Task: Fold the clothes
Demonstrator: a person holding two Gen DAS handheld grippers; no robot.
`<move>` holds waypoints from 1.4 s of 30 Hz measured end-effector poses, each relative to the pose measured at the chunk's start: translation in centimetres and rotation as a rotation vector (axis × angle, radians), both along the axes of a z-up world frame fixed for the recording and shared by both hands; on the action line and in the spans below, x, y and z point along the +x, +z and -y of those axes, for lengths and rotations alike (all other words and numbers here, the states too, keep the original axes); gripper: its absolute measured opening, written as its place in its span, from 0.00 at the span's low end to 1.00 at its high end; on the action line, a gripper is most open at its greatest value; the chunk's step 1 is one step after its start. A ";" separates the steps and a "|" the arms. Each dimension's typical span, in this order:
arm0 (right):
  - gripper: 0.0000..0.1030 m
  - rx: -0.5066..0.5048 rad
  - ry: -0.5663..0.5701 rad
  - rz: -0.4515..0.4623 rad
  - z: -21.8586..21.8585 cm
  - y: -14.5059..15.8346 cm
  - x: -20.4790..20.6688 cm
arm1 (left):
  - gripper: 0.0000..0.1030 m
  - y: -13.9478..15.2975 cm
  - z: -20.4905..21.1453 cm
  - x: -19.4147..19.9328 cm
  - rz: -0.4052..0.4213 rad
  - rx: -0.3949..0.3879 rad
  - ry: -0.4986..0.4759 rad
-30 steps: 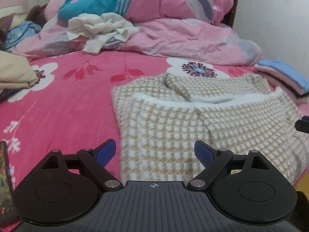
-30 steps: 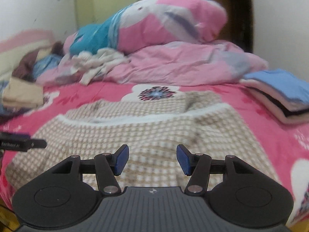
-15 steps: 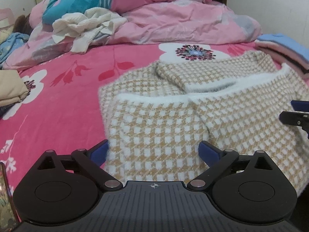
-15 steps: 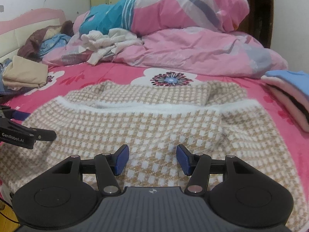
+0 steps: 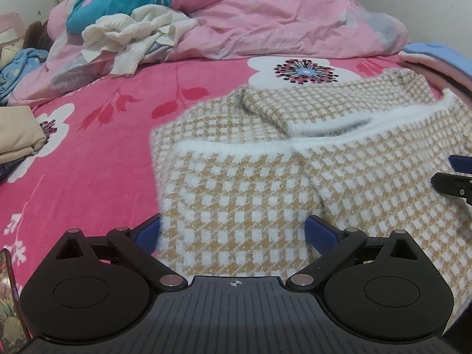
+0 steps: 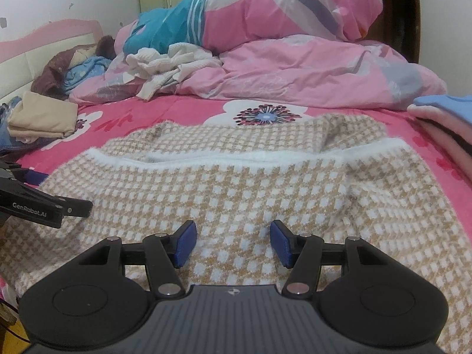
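In the left wrist view, the houndstooth sweater (image 5: 295,177) is lying partly folded on the pink floral bedsheet (image 5: 97,153), its near edge reaching under the left gripper (image 5: 233,233). A pinch here is risking a catch of only the top layer, or of the sheet beside the sweater's edge, which would be dragging the fold askew. The jaws are standing very wide and gripping nothing.

In the right wrist view, the right gripper (image 6: 233,243) is hovering about half open over the same knit (image 6: 265,183), holding nothing; whether its pads (image 6: 185,243) are brushing the fuzz I cannot tell. Uneven lifting would be skewing the white-trimmed hem (image 6: 236,157).
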State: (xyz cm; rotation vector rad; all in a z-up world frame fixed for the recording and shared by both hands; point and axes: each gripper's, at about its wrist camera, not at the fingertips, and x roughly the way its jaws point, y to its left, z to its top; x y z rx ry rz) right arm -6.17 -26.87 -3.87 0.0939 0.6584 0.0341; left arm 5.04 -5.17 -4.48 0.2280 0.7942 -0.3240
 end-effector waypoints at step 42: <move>0.59 -0.010 -0.034 -0.005 -0.6 -0.3 -0.1 | 0.51 -0.7 -9.5 3.5 -0.197 -0.771 -0.008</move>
